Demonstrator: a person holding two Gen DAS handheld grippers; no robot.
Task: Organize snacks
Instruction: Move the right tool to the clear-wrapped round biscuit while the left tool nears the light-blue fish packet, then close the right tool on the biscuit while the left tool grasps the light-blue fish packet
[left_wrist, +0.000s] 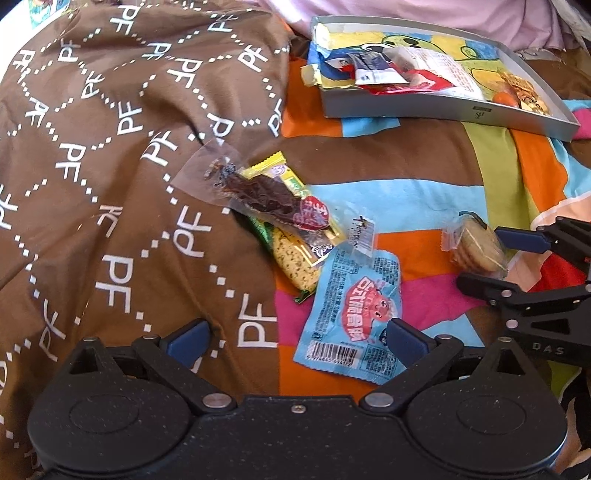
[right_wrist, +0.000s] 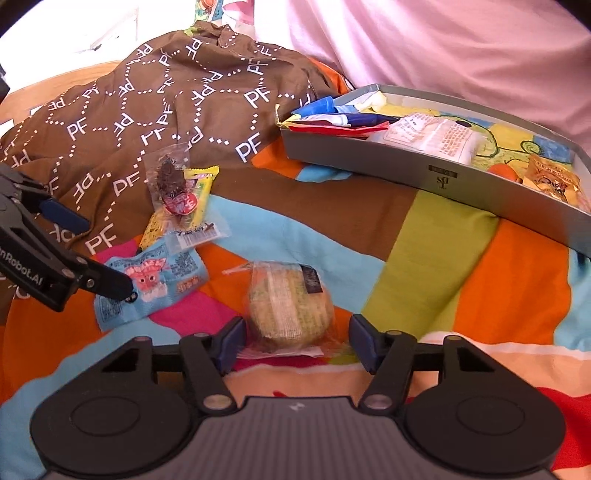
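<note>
grey box (right_wrist: 476, 182) of assorted snack packets (right_wrist: 432, 138)

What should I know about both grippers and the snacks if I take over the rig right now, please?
Left gripper: open, empty, over the blue snack packet.
Right gripper: open, jaws either side of the wrapped round biscuits, not closed.
Grey tray: already holds several packets.
Left on the bedspread: biscuits, blue packet, clear dried-meat packet lying on the yellow cracker pack.
</note>
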